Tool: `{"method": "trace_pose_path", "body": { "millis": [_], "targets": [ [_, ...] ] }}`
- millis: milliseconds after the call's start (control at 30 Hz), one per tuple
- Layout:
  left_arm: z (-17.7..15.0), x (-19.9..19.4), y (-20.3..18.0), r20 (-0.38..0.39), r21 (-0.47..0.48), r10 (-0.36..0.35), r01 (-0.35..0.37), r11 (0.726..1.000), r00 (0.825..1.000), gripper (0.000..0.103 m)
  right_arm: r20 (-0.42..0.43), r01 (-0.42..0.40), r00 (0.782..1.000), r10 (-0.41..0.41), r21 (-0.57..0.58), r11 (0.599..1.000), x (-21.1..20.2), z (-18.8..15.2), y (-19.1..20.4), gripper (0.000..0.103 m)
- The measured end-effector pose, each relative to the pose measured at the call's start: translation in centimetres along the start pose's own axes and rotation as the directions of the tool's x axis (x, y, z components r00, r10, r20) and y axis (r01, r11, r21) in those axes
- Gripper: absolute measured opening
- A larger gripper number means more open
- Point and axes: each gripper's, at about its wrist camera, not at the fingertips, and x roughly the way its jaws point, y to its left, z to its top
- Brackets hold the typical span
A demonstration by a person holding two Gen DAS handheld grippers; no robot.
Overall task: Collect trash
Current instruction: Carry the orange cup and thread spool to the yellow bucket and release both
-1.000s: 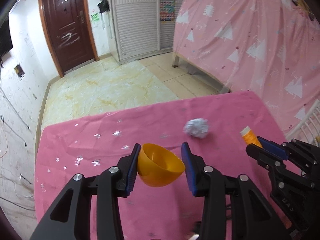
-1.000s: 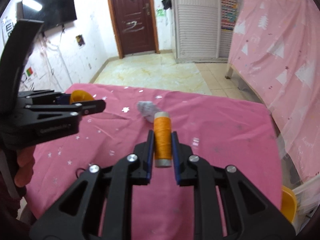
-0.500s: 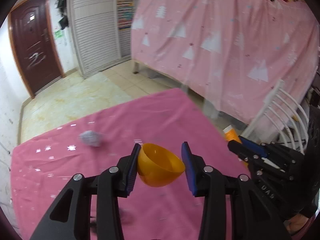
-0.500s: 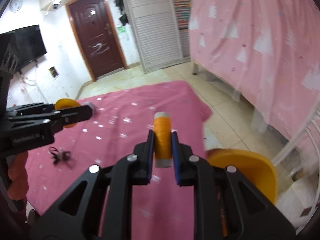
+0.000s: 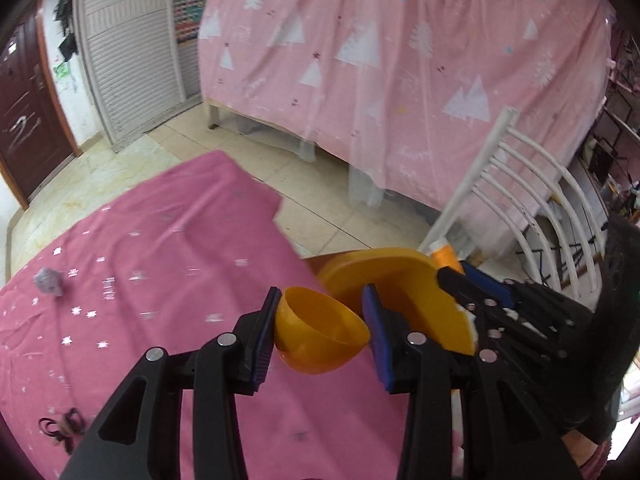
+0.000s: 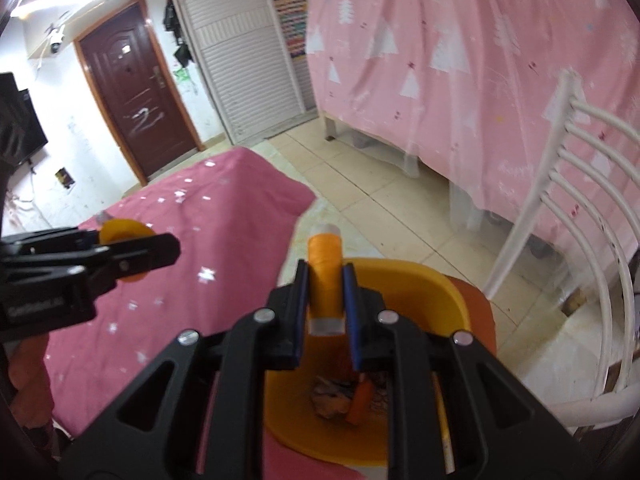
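Right gripper [image 6: 325, 300] clenched on orange thread spool [image 6: 325, 276], held upright by wound middle, directly above open orange trash bin [image 6: 440, 280] beside table edge. Spool judged light, rigid core, thread surface grippy; mid-body pinch sound, end caps slicker.

Left gripper [image 5: 322, 332] grasps orange plastic half-shell cup [image 5: 320, 338] across rim, over pink tablecloth [image 5: 160, 248] near bin. Cup likely thin, light, smooth, flexes under squeeze; may slip.

Crumpled paper ball [image 5: 49, 281] lies on cloth, well apart. Bin already holds scraps.
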Motion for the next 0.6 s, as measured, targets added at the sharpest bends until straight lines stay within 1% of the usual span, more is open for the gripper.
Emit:
{"method": "trace_pose_path", "body": {
  "millis": [67,133,167,200,233,267,300,333,367,400,600],
  "targets": [
    [0.1,0.6,-1.1,-0.011,0.013,-0.012,0.012,1.0,1.0,0.036,-0.01,0.004,1.0,-0.004,0.02,1.0,0.5,-0.4,-1.1,0.016],
    [0.3,1.3,-2.4,-0.019,0.027,-0.014,0.015,1.0,1.0,0.039,-0.027,0.011,1.0,-0.01,0.034,0.999,1.0,-0.8,-1.8,0.016],
    [0.4,1.5,-2.8,-0.022,0.031,-0.017,0.017,0.999,1.0,0.048,-0.036,0.014,0.999,-0.013,0.043,0.999,1.4,-1.0,-2.3,0.016],
    [0.6,1.8,-3.2,-0.028,0.032,-0.019,0.02,0.999,0.999,0.061,-0.043,0.016,0.999,-0.014,0.049,0.999,1.6,-1.2,-2.6,0.016],
    [0.6,1.9,-3.4,-0.028,0.031,-0.02,0.021,0.999,0.999,0.066,-0.047,0.021,0.999,-0.019,0.056,0.998,1.8,-1.3,-2.9,0.016],
    [0.6,1.9,-3.7,-0.023,0.034,-0.018,0.019,0.999,1.0,0.069,-0.051,0.031,0.998,-0.027,0.067,0.997,2.0,-1.4,-3.3,0.019],
    [0.7,1.9,-4.0,-0.021,0.042,-0.017,0.017,0.999,1.0,0.069,-0.054,0.034,0.998,-0.03,0.072,0.997,2.1,-1.5,-3.6,0.03],
    [0.7,1.9,-4.1,-0.022,0.053,-0.016,0.017,0.998,1.0,0.069,-0.054,0.034,0.998,-0.029,0.08,0.996,2.1,-1.6,-3.8,0.037],
    [0.7,1.9,-4.3,-0.021,0.062,-0.014,0.015,0.998,1.0,0.069,-0.053,0.029,0.998,-0.024,0.087,0.996,2.1,-1.7,-4.0,0.051],
    [0.7,1.8,-4.2,-0.019,0.063,-0.011,0.012,0.998,1.0,0.069,-0.052,0.024,0.998,-0.019,0.091,0.996,2.1,-1.7,-4.1,0.055],
    [0.5,1.3,-2.9,-0.016,0.044,-0.008,0.009,0.999,1.0,0.069,-0.046,0.018,0.999,-0.014,0.081,0.997,1.9,-1.8,-3.4,0.055]
  ]
}}
